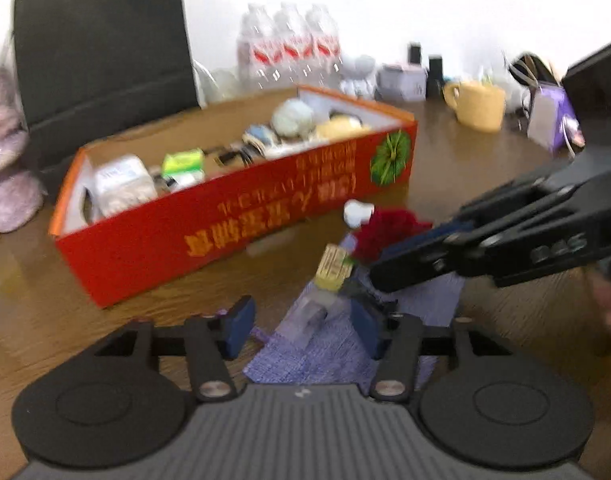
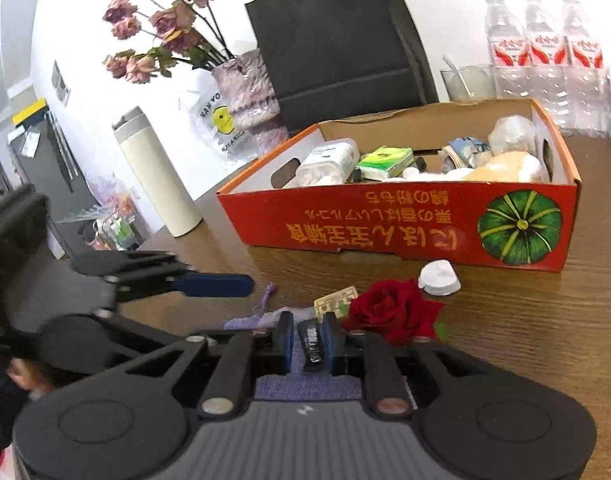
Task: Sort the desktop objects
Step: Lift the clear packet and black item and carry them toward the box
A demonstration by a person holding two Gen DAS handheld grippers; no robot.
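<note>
A purple cloth pouch (image 1: 329, 356) lies on the wooden table, and my left gripper (image 1: 301, 328) hangs open over it, blue pads wide apart and pressing on nothing. One of its fingers (image 2: 225, 285) reaches in from the left in the right wrist view. My right gripper (image 2: 307, 338) is shut on a small black object (image 2: 311, 346) just above the pouch (image 2: 261, 320). Beside it lie a red rose (image 2: 393, 312), a small printed card (image 2: 335, 302) and a white cap (image 2: 439, 278). Behind them stands the red cardboard box (image 2: 385, 228), which holds several items.
A cream thermos (image 2: 157, 176), a vase of dried roses (image 2: 245, 92) and a black bag (image 2: 337, 40) stand behind the box on the left. Water bottles (image 2: 545, 60) and a glass (image 2: 467, 82) are at the back right. A yellow mug (image 1: 477, 104) stands far right.
</note>
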